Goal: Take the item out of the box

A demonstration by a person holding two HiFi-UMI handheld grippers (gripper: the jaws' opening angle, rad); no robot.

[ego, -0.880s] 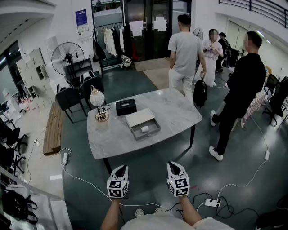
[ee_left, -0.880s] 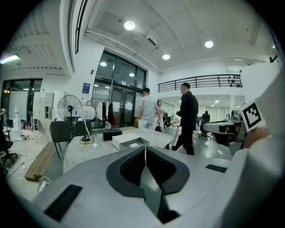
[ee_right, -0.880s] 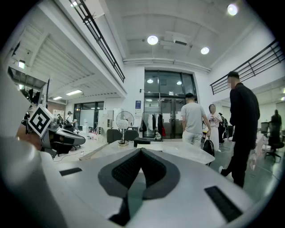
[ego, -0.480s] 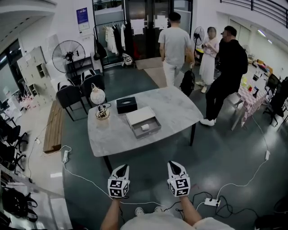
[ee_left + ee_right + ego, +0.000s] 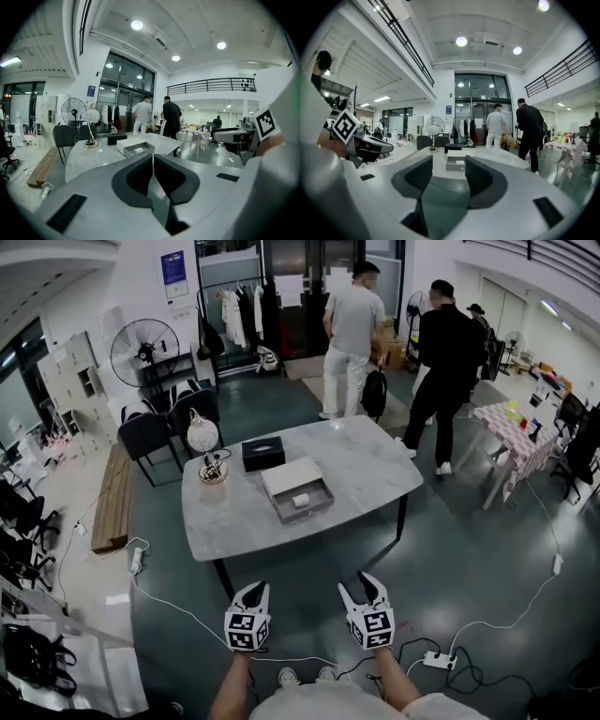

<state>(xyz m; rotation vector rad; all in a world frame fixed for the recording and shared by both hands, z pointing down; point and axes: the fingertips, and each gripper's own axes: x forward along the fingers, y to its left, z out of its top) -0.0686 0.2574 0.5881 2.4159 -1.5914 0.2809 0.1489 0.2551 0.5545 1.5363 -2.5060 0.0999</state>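
Observation:
An open grey box (image 5: pixel 298 493) lies on the marble table (image 5: pixel 366 470), its lid tucked behind it. A small white item (image 5: pixel 301 500) rests inside the box. Both grippers hover low and well short of the table's near edge. My left gripper (image 5: pixel 250 591) is shut with nothing in it. My right gripper (image 5: pixel 362 583) stands open and empty. The left gripper view shows the box (image 5: pixel 136 147) far ahead beyond the closed left gripper (image 5: pixel 153 158). In the right gripper view the box (image 5: pixel 456 162) and its item (image 5: pixel 460 162) appear between the spread jaws of the right gripper (image 5: pixel 448 165).
A black tissue box (image 5: pixel 263 453) and a globe lamp (image 5: pixel 202 439) stand on the table's far left. Dark chairs (image 5: pixel 148 435) and a fan (image 5: pixel 143 351) are behind. Two people (image 5: pixel 441 352) walk at the back. Cables and a power strip (image 5: pixel 436 661) lie on the floor at right.
My right gripper has opened; it was shut before. The people beyond the table have walked further toward the back. The left gripper has stayed put.

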